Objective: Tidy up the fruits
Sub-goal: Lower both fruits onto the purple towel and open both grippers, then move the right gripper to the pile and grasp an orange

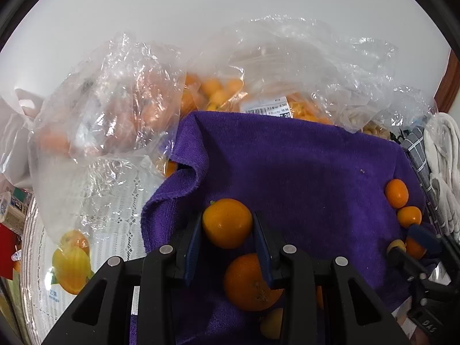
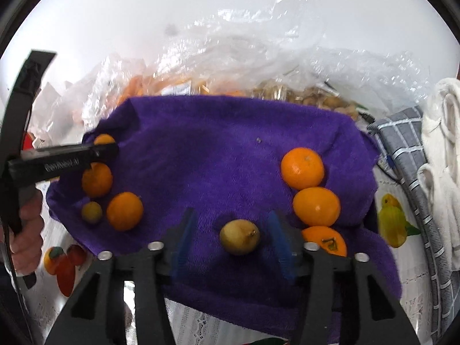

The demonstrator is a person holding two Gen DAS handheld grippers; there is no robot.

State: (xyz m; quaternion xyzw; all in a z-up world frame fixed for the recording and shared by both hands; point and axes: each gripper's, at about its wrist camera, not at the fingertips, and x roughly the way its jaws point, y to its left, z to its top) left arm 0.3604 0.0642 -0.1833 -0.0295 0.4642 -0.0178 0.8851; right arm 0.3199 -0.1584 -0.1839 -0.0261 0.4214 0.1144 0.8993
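On the table in front of you: a purple towel [image 2: 230, 166] lies spread over a white lace cloth [image 2: 198, 327] printed with fruit pictures.
Towel: you see it rumpled along its left edge, with one fold standing up near the plastic bags.
Your left gripper [image 1: 227, 230]: its jaws stand narrow and pinch a small orange [image 1: 227, 222], a blue pad pressing on each side of it.
Fruit under your left gripper: a bigger orange [image 1: 250, 281] sits on the towel just below the held one, and a yellowish fruit [image 1: 271, 327] shows at the bottom edge.
Your right gripper [image 2: 233, 235]: no earlier picture is here to compare, so you get only this: the jaws stand apart, with a yellow-green fruit [image 2: 240, 237] lying on the towel between them, and neither pad touches it.
Right side of the towel: three oranges [image 2: 316, 207] lie in a close row, one touching the next, just beside your right jaw.
Left side of the towel: two more oranges and a small greenish fruit [image 2: 92, 212] lie near your other gripper.
Behind the towel: clear plastic bags [image 1: 106, 97] sit crumpled against it, some holding orange fruit; one bears a white price label [image 1: 267, 110].
Right edge of the table: a grey checked cloth [image 2: 402, 143] and a white fabric bundle [image 2: 442, 120] lie beside the towel.
Room: a plain white wall [image 1: 230, 5] rises behind the bags.
Your hand [image 2: 28, 230]: it grips the left gripper's handle at the left edge of the right view.
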